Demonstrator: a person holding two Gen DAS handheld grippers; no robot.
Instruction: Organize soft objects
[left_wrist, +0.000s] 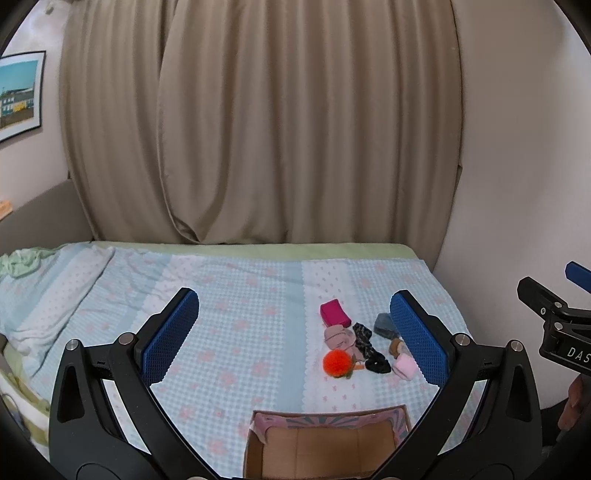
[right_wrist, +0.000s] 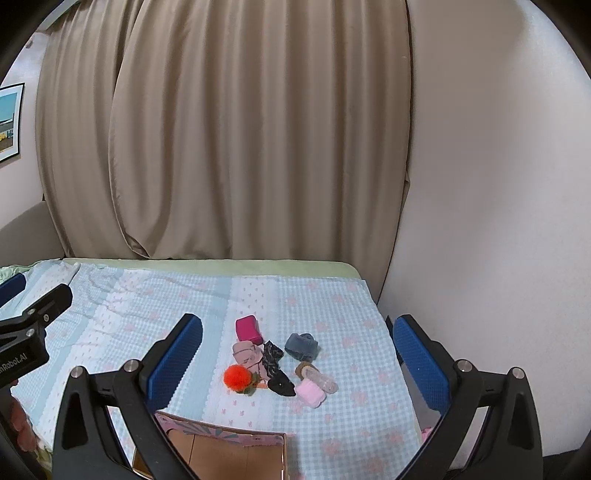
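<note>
Both grippers hang spread wide and hold nothing: the left gripper (left_wrist: 295, 332) and the right gripper (right_wrist: 297, 354). The pile of soft objects (right_wrist: 277, 365) lies mid-frame on the checked bedspread (right_wrist: 147, 306), with the cardboard box (right_wrist: 229, 454) at the lower edge. The right wrist view shows the grey pouch (right_wrist: 302, 346) and pink roll (right_wrist: 311, 393) whole; in the left wrist view a blue pad (left_wrist: 419, 339) partly hides them
</note>
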